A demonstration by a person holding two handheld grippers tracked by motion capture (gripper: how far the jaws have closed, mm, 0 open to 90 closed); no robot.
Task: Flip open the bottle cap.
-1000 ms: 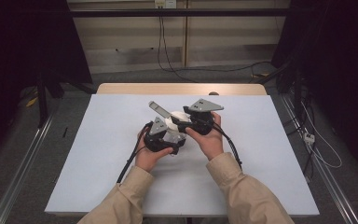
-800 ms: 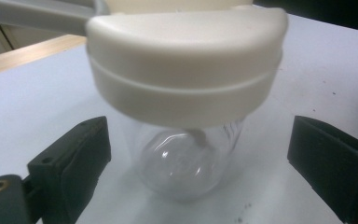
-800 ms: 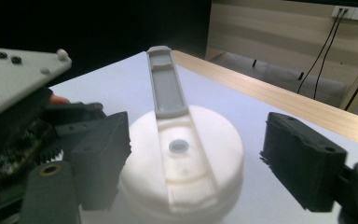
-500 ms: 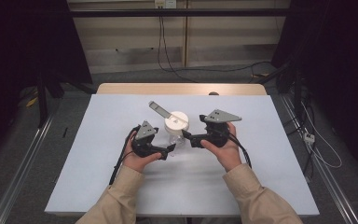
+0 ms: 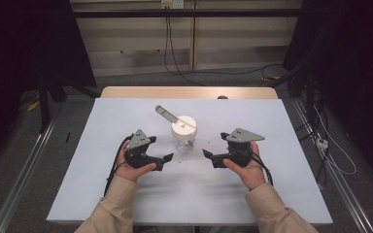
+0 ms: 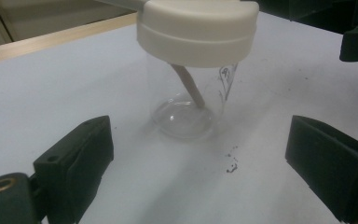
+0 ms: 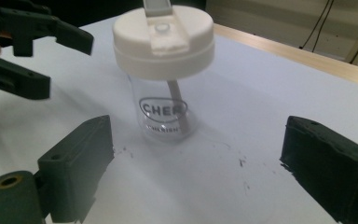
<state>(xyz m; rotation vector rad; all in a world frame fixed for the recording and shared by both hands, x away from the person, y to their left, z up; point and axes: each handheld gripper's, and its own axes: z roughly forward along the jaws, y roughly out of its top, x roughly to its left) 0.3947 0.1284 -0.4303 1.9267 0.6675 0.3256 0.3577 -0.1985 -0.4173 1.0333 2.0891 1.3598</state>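
Left gripper: the left gripper [image 5: 167, 158] sits low over the table, jaws parted with nothing between them; they have just been closing a little, pads [image 6: 81, 161] clear of the glass.
Right gripper: the right gripper [image 5: 207, 155] faces it from the other side, jaws spread wide and bare, having just been opening; in its own view the pads [image 7: 81, 158] flank the jar from a short way off.
Jar position: the jar [image 5: 183, 138] stands upright between the two grippers, near both and touching neither, around the middle of the white table [image 5: 102, 126].
Step in hand, as I read it: both hands are off the jar, with the next grasp not yet begun.
Doing it well: steady the clear body with one gripper low on the glass, pads square to the wall so it can't tip. Bring the other to the lid [image 7: 163, 39] only once the body is firm. Smooth glass may slip, so close evenly.
Jar looks: clear glass or plastic body with a printed oval logo, capped by a broad cream-white lid wider than the body.
Lid detail: a flip tab [image 5: 167, 113] stands raised, slanting up and back from the top.
Inside: a thin tan stick [image 6: 189, 86] leans from under the lid to the base; otherwise it looks empty.
Table marks: a few dark specks [image 6: 232, 164] lie near the foot.
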